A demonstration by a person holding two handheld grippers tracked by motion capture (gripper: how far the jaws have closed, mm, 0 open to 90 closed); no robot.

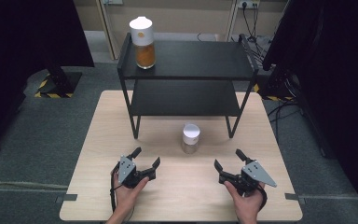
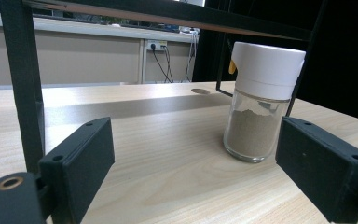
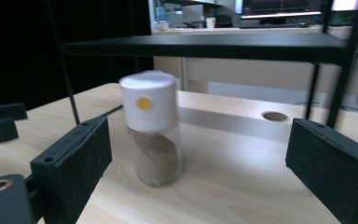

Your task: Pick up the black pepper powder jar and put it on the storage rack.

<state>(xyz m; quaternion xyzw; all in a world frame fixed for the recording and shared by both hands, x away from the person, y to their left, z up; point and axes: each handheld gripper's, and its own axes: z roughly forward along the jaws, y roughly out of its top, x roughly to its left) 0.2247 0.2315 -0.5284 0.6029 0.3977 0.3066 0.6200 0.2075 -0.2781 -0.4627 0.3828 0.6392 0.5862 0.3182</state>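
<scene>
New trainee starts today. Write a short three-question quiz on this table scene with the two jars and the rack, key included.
1. True or false: the jar with brown powder stands on the table, in front of the black rack.
2. Where is the jar with orange contents? A) on the rack's top shelf, at its left end B) on the lower shelf C) on the table
3. In one word, how do the jaws of the left gripper and the right gripper stand, and is anything between them?

Key
1. True.
2. A.
3. Open; neither holds anything, and the jar with brown powder stands ahead of both.
</scene>
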